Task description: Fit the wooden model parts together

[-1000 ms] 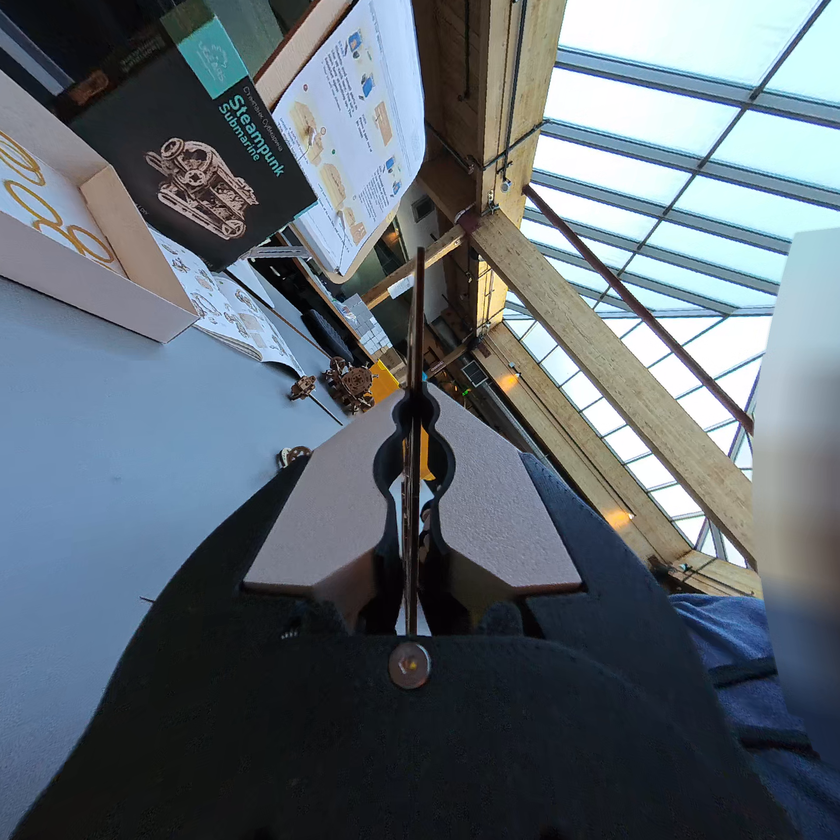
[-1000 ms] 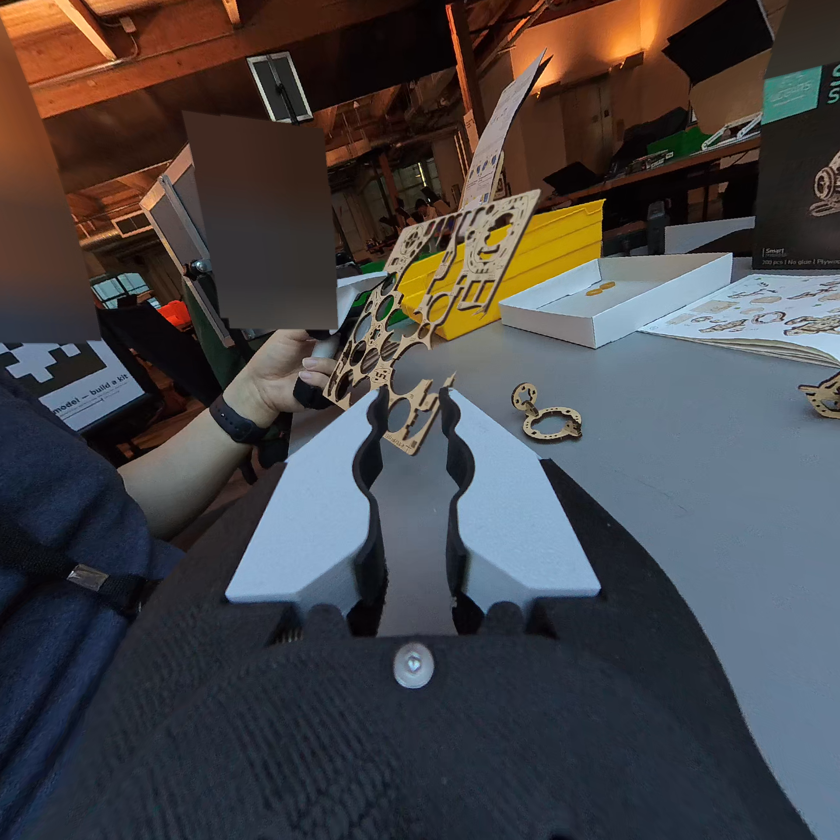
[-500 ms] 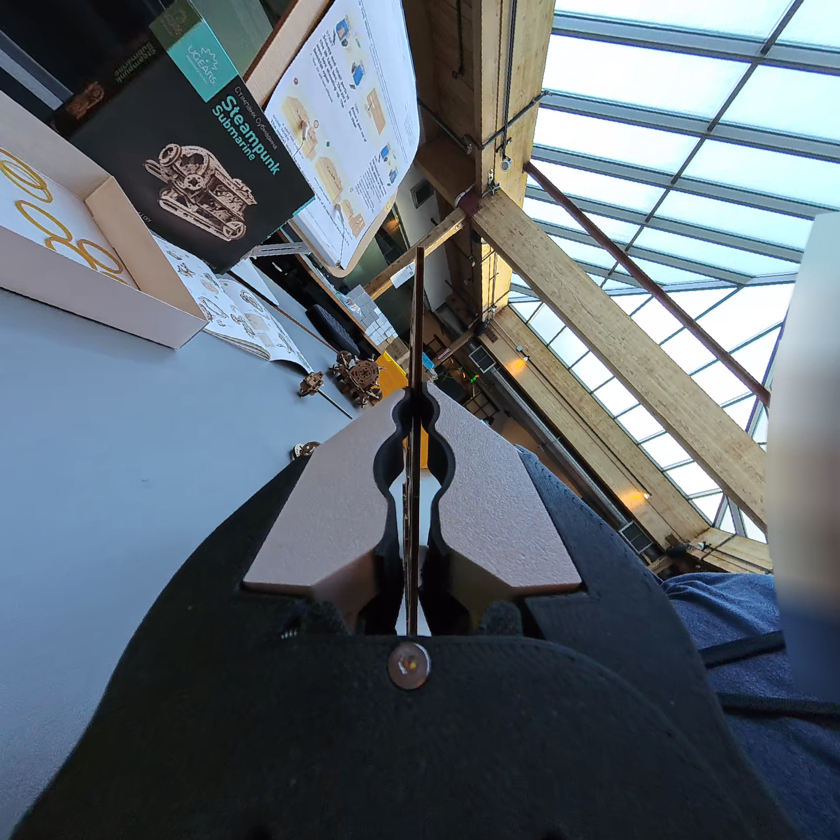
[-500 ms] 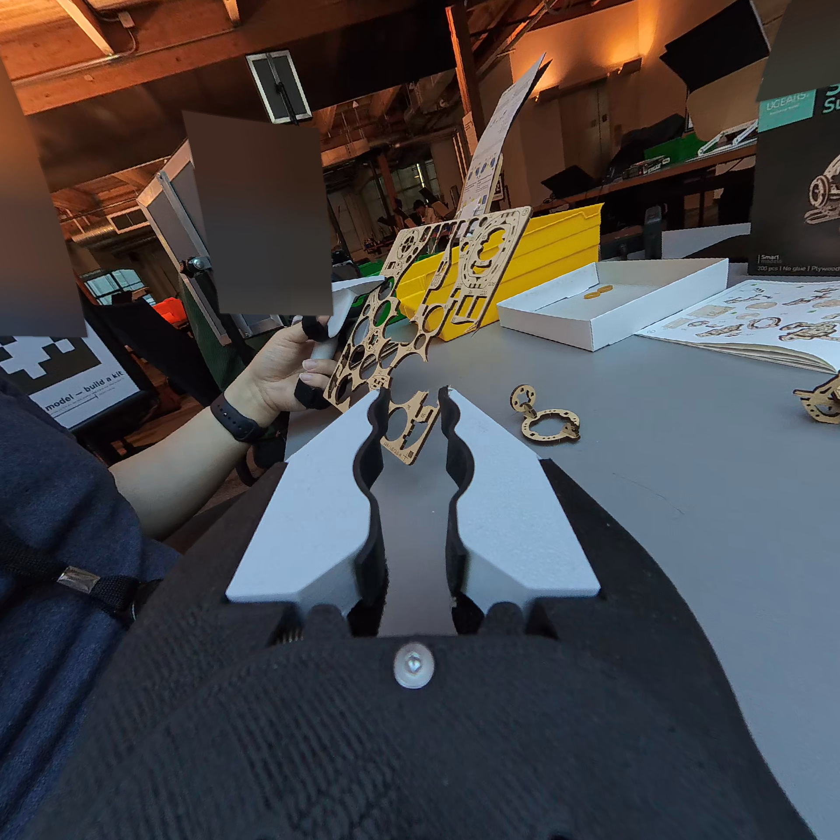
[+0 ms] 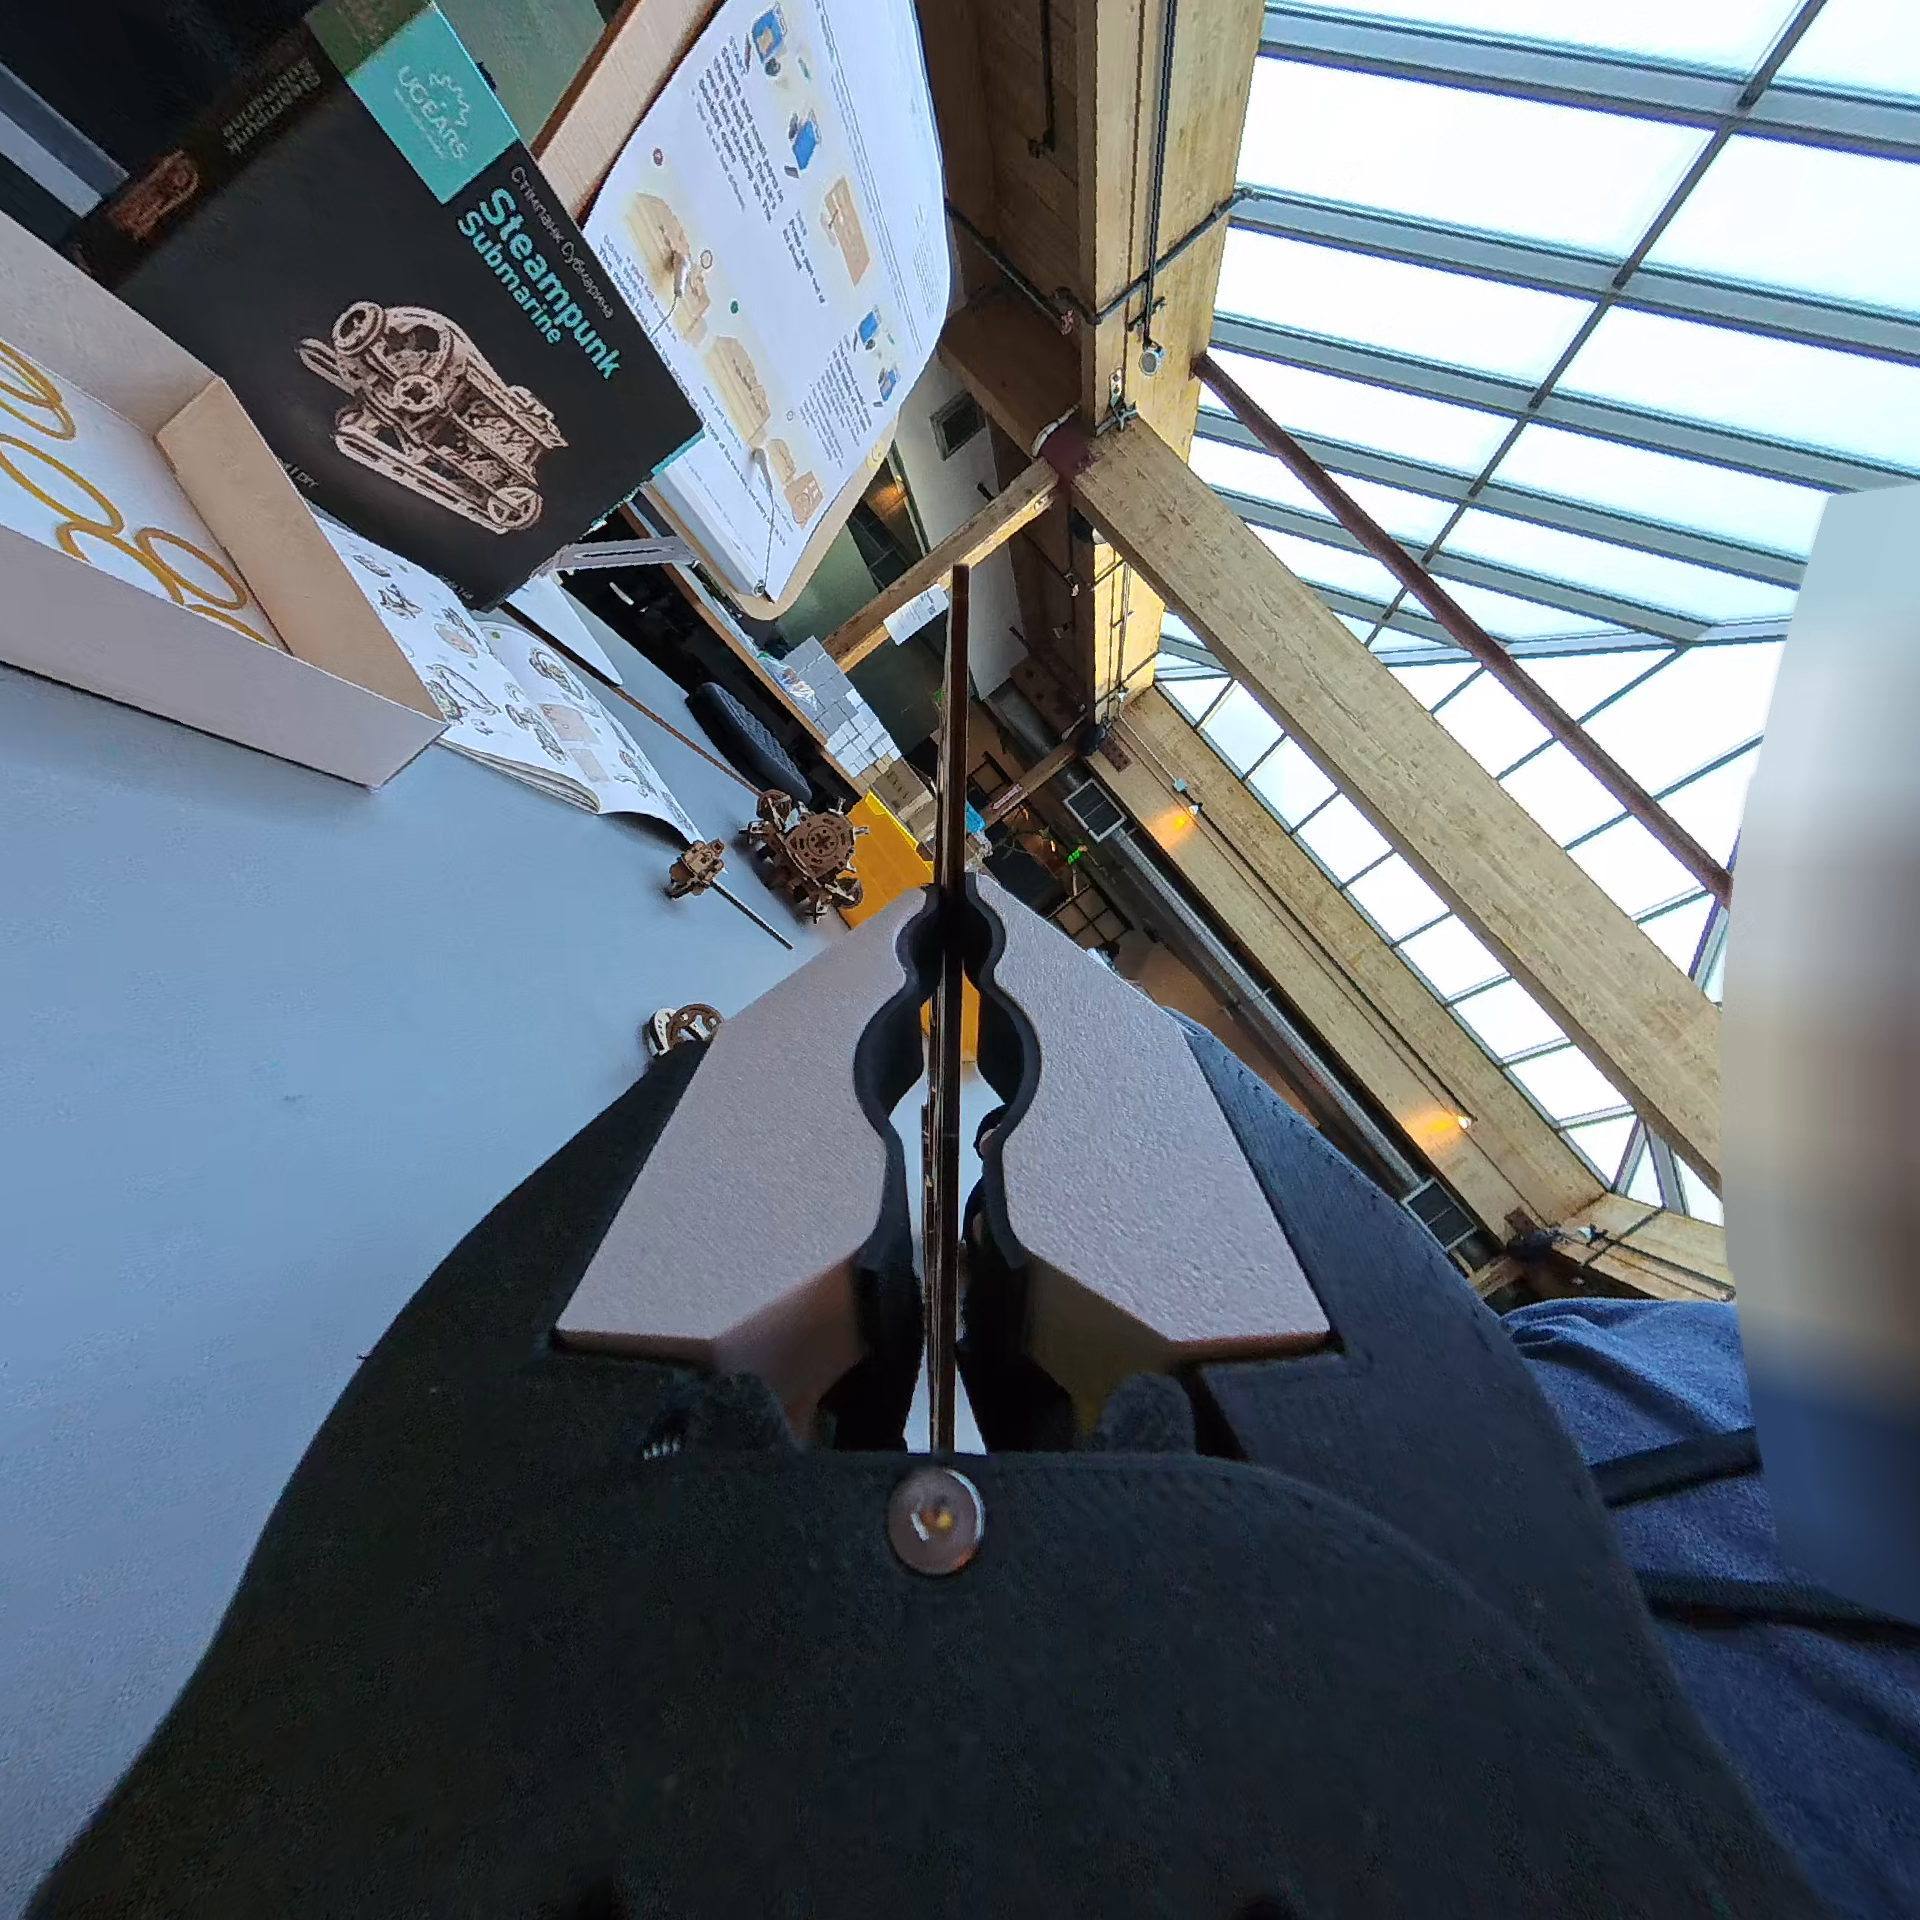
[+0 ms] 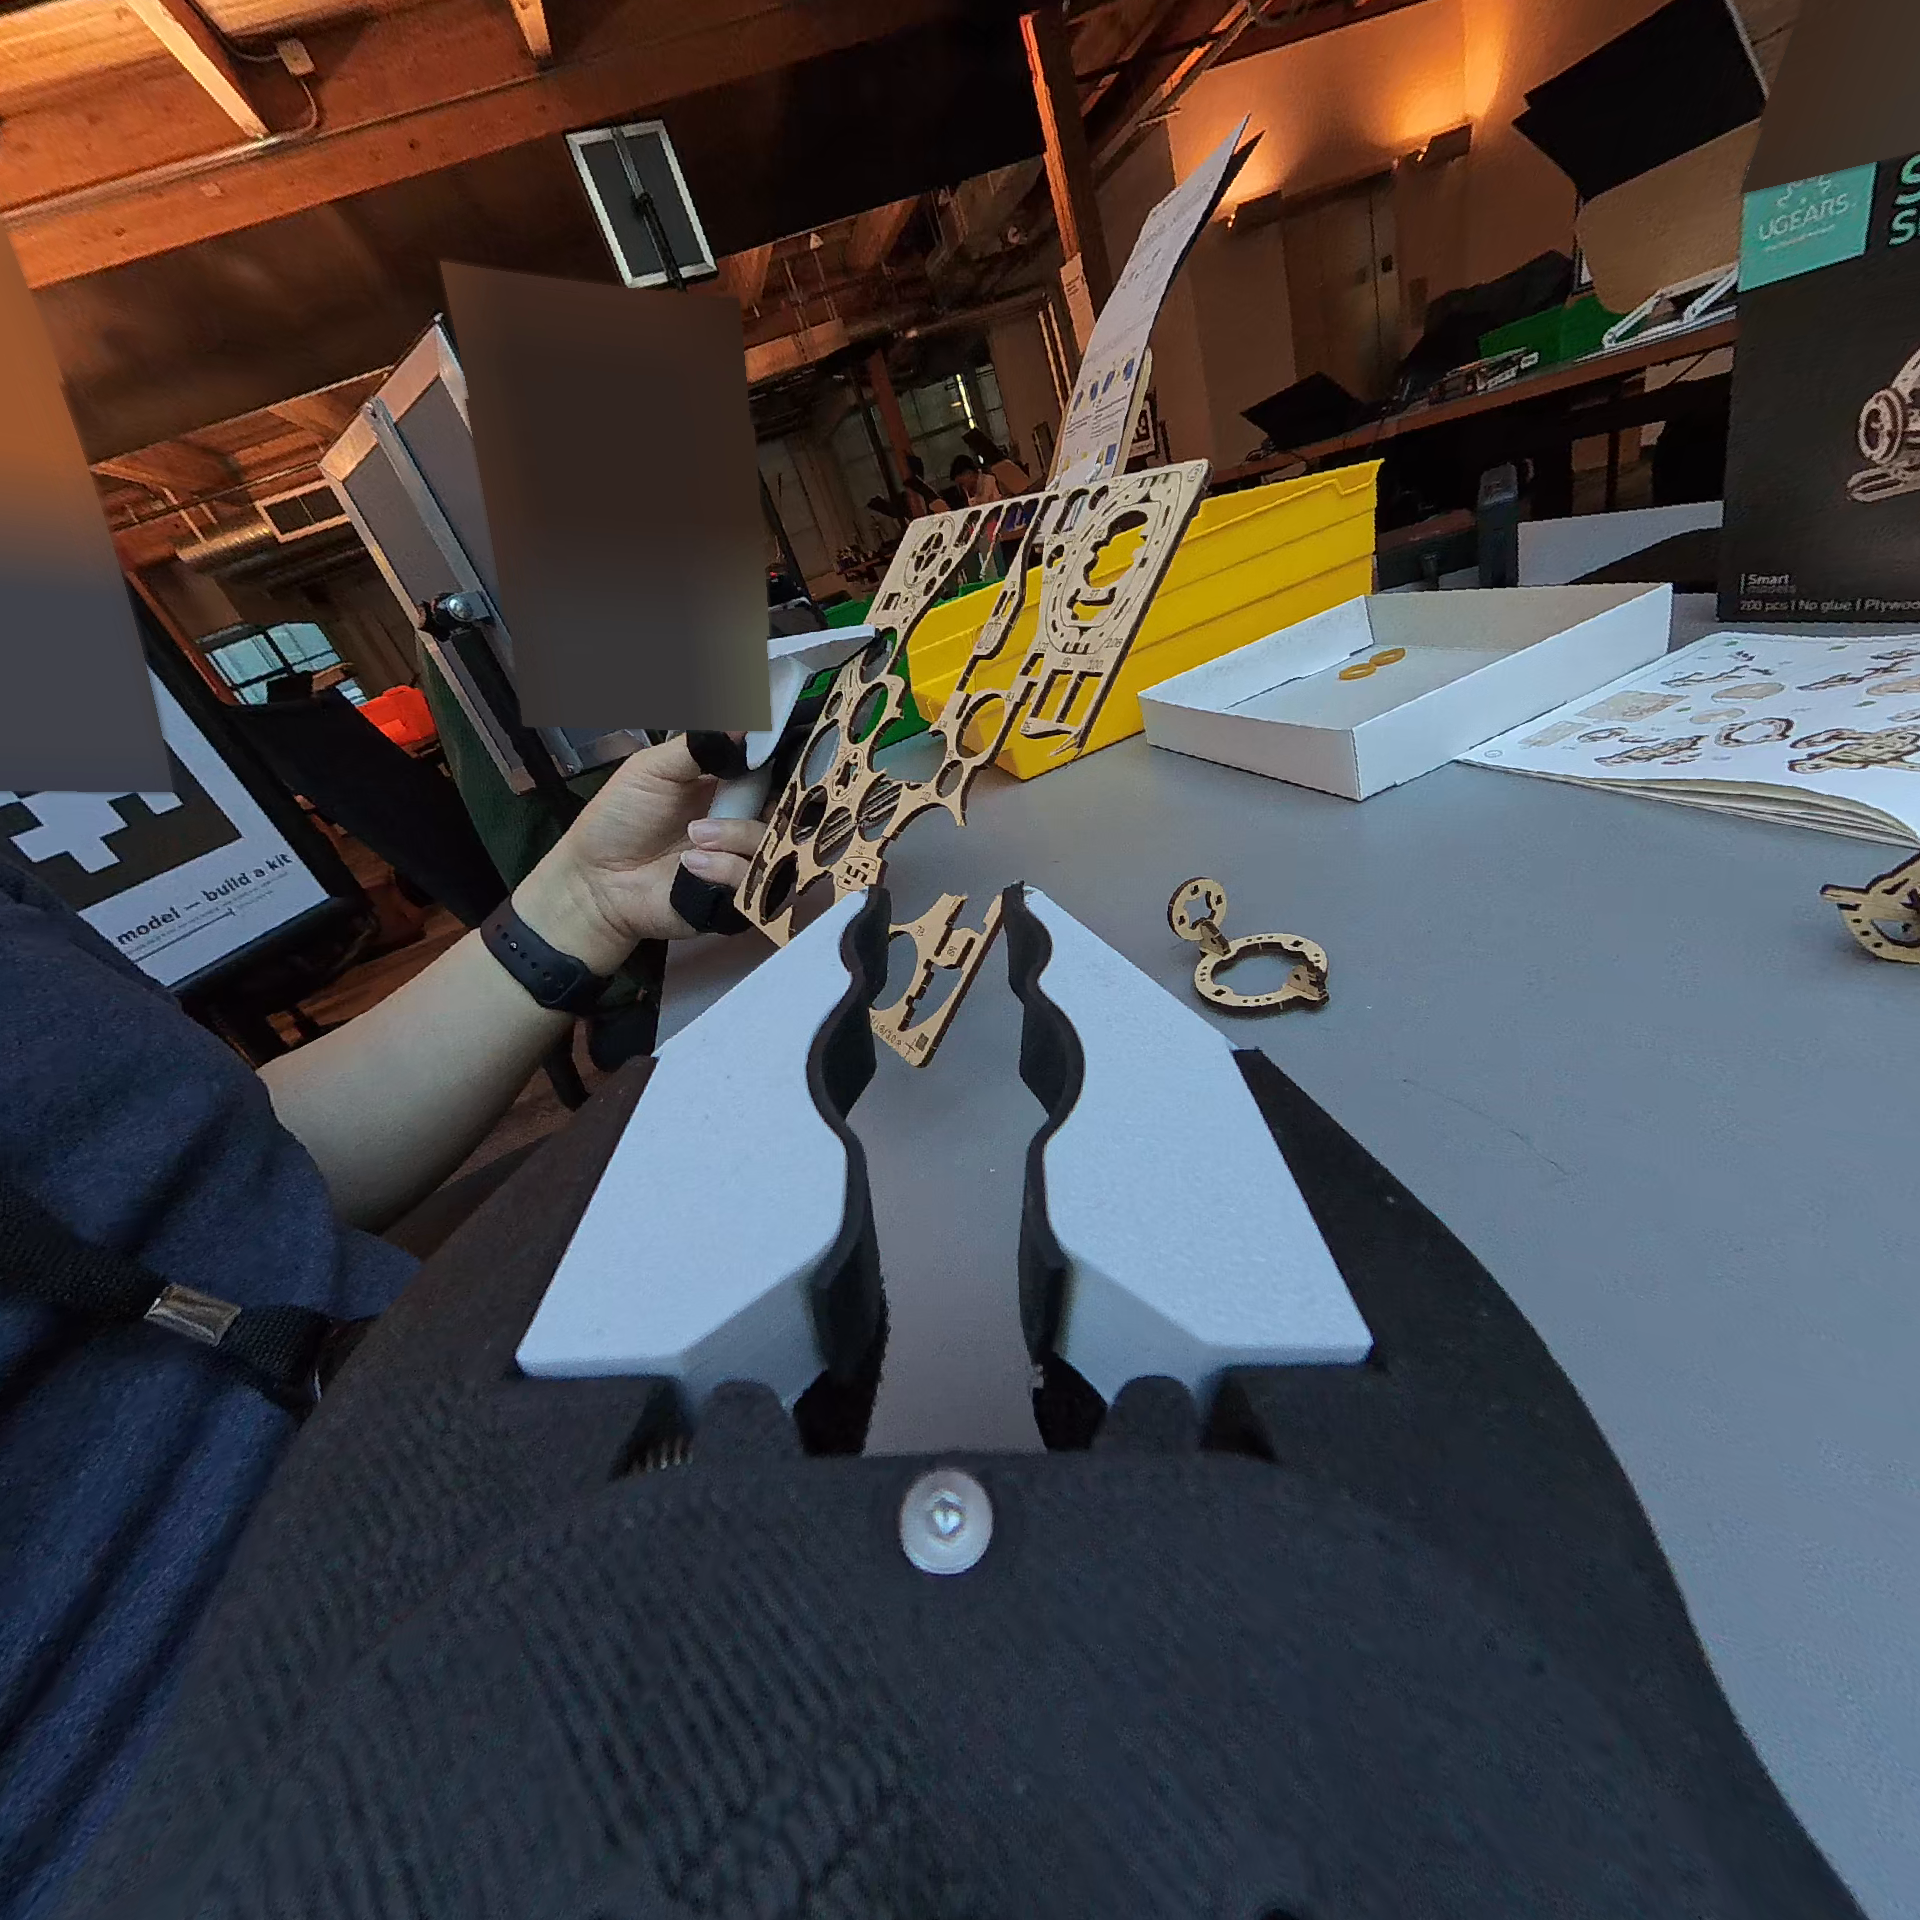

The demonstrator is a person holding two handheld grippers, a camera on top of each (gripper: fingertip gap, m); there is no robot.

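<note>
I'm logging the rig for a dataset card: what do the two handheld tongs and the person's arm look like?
Both tongs have black textured bodies with a silver screw, and wavy black pads. The left tongs have tan-brown fingers, the right tongs white ones. The person wears a dark blue sleeve and a black wristband.

a thin plywood sheet, full of cut-out holes where parts were, is held tilted up above the grey counter, pinched edge-on in the left tool. a small ring-shaped wooden piece lies flat on the counter nearby, and a small gear assembly stands farther along.
</note>
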